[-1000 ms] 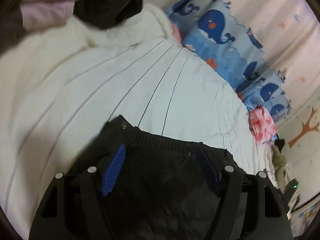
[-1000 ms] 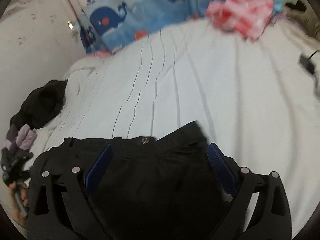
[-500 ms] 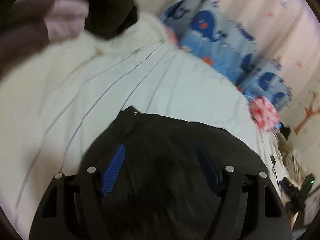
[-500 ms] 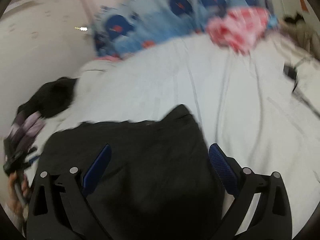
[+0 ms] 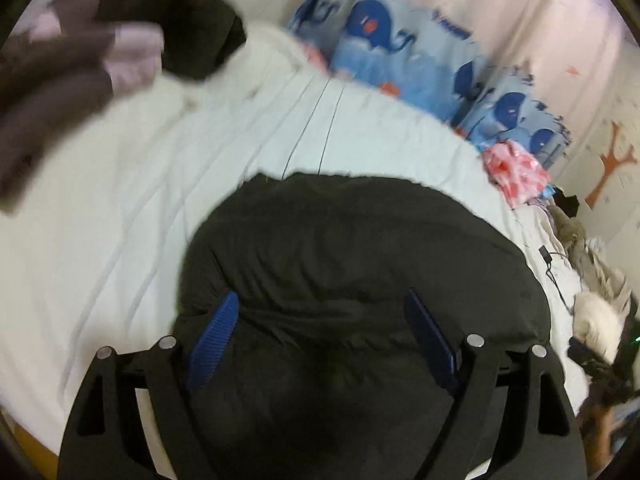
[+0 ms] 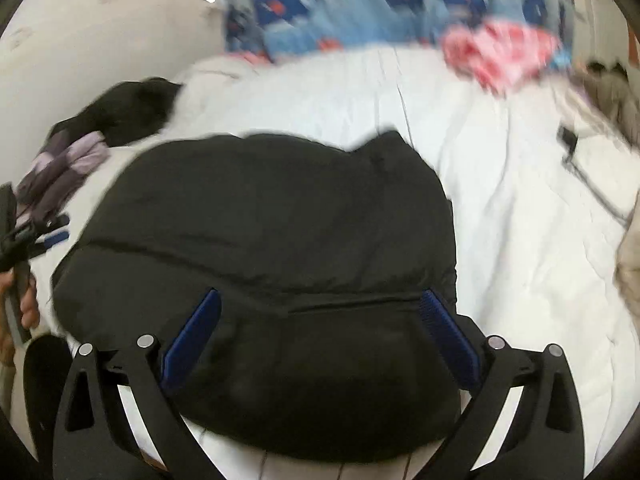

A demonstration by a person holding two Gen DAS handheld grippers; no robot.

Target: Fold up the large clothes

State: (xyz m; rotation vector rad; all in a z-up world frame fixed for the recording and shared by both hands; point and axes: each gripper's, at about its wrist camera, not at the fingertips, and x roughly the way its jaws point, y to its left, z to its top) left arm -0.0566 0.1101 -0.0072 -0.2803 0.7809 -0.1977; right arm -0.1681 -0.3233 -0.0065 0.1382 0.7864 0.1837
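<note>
A black padded garment (image 5: pixel 360 248) lies folded in a bulky heap on the white bed (image 5: pixel 120 208). My left gripper (image 5: pixel 320 300) hovers over its near part. Its jaws are opening, and the blue pads (image 5: pixel 216 336) stand wide apart over the cloth without pinching it. In the right wrist view the same garment (image 6: pixel 272 220) fills the middle. My right gripper (image 6: pixel 320 296) is open above its near edge, with its blue pads (image 6: pixel 448 332) clear of the fabric. The left gripper's blue fingertips (image 6: pixel 52 232) and the hand holding it (image 6: pixel 28 300) show at that view's left edge.
A heap of dark and lilac clothes (image 5: pixel 100 48) lies at the bed's far left corner. Whale-print pillows (image 5: pixel 404 40) line the wall, with a pink and red cloth (image 5: pixel 516 168) beside them. A cable and plug (image 6: pixel 572 148) and beige clothing (image 5: pixel 576 240) lie on the right side.
Both grippers have drawn back from the garment, so more of it shows and its buttoned waistband is out of sight. The left jaws have spread wider.
</note>
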